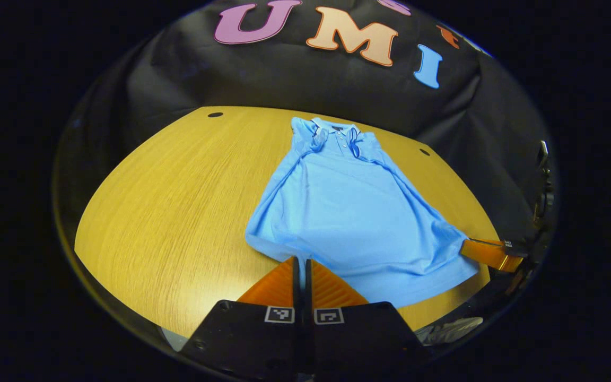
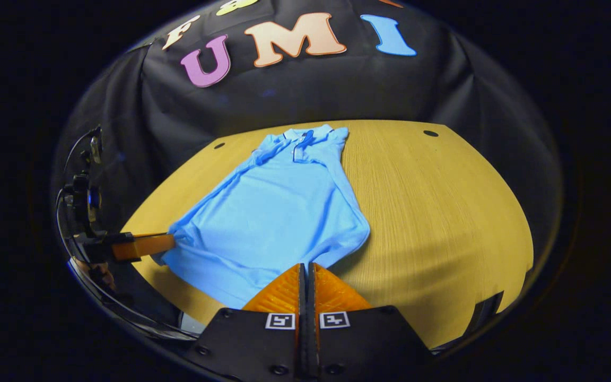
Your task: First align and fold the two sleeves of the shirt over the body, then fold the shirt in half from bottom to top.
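Both grippers' jaws are pinching shut on the shirt's (image 1: 348,212) hem, the left gripper (image 1: 301,261) at one bottom corner and the right gripper (image 2: 306,266) at the other, while the shirt is lying ahead on the surface (image 1: 178,201), collar farthest.

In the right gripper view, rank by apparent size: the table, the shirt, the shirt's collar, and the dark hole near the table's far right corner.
1. table
2. shirt
3. collar
4. hole
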Motion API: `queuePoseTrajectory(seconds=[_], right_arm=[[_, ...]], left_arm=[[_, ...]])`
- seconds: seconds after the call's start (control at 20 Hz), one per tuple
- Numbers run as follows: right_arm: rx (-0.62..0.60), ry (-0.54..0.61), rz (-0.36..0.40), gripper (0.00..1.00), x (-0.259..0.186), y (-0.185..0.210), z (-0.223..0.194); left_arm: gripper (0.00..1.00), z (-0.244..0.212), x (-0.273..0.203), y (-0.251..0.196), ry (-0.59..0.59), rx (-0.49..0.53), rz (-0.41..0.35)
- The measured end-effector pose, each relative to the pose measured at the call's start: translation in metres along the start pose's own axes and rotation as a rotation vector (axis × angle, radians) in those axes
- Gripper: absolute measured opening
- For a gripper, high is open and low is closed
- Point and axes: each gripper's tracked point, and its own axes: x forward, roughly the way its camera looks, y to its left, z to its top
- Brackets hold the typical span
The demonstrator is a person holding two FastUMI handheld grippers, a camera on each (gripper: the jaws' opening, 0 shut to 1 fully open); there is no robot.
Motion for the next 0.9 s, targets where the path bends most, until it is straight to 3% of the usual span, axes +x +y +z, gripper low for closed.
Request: queuePoseTrajectory(seconds=[0.4,0.9], right_arm=[[0.035,-0.107,-0.001,0.02,0.032,-0.001,0.095],[0.050,-0.211,-0.023,0.02,0.106,-0.006,0.199]], left_arm=[[0.00,0.090,0.028,-0.002,-0.077,0.023,-0.049],[0.00,0.199,0.110,0.010,-0.124,0.011,-0.088]])
